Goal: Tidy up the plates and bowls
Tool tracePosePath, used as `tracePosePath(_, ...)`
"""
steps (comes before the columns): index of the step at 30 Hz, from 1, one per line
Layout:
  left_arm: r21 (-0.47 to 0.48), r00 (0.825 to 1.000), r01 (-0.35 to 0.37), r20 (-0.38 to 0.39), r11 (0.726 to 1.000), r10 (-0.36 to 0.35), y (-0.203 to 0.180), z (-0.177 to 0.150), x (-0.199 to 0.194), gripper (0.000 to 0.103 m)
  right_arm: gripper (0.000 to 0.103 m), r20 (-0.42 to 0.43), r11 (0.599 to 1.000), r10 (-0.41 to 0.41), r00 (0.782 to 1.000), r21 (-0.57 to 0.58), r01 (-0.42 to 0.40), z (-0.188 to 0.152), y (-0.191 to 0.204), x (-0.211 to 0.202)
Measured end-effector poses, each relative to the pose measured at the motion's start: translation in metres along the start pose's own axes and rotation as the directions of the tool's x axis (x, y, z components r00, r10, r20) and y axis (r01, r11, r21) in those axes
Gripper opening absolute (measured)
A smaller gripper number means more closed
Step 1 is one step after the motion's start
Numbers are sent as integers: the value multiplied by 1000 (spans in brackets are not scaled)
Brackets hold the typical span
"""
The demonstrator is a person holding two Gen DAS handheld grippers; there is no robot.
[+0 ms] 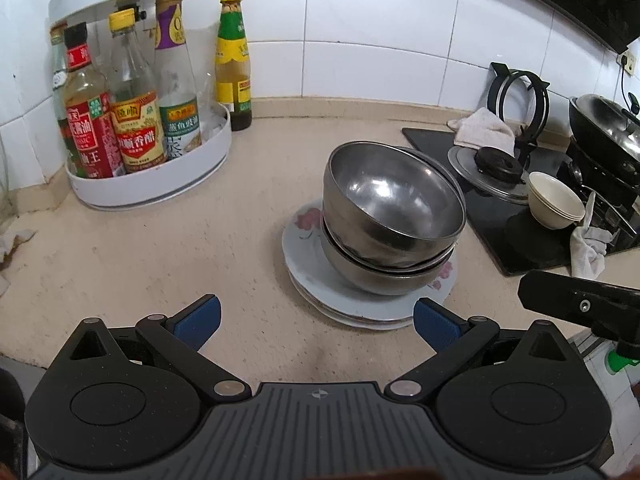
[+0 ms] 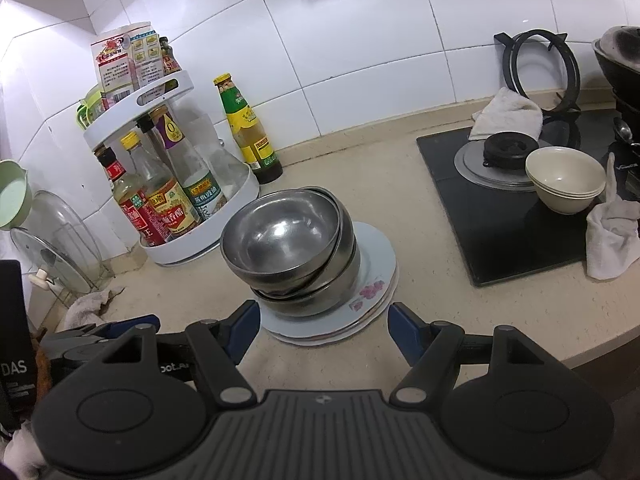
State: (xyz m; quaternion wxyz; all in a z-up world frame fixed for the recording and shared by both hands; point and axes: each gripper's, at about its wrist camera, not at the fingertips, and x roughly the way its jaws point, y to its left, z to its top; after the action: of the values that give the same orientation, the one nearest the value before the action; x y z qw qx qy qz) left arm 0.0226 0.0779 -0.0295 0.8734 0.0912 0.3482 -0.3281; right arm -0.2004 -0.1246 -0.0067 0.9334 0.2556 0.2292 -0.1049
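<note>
Bare beige countertop (image 1: pixel 160 248) lay open between the white two-tier condiment rack (image 1: pixel 152 184) and the stack of steel bowls (image 1: pixel 392 216) on the flowered plates (image 1: pixel 316 280), wide enough for a gripper to pass. To the stack's right the black glass cooktop (image 2: pixel 500 236) was crowded: nested cream bowls (image 2: pixel 566 180), a burner cap (image 2: pixel 508 150), and rags. A lone sauce bottle (image 2: pixel 246 128) stood against the tiled wall.

Both wrist views angled down, near the shared bowl stack (image 1: pixel 392 216) (image 2: pixel 288 240).

Bright, sharp; glare on wall tiles (image 2: pixel 360 40); fisheye-bent edges.
</note>
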Motion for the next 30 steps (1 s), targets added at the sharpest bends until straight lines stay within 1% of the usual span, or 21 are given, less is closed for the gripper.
tracePosePath(6, -19, 1000, 8, -8, 1000, -9, 3, -3, 0, 103, 68, -4, 1000, 1, 1000, -1, -1, -4, 1, -1)
tracePosePath(16, -17, 1000, 11, -18, 1000, -11, 7, -6, -1, 103, 68, -5, 1000, 4, 1000, -1, -4, -10, 6, -2)
tracePosePath(20, -33, 999, 20, -25, 999, -21, 12, -8, -1, 103, 68, -5, 1000, 1, 1000, 4, -1, -12, 8, -2)
tracePosePath(27, -46, 999, 32, -40, 998, -33, 14, -10, 4, 103, 68, -1, 999, -42, 999, -1, 42, -16, 6, -1)
tracePosePath(30, -54, 999, 23, -35, 998, -25, 14, -10, 5, 103, 68, -2, 997, -71, 997, 0, 71, -18, 3, -1)
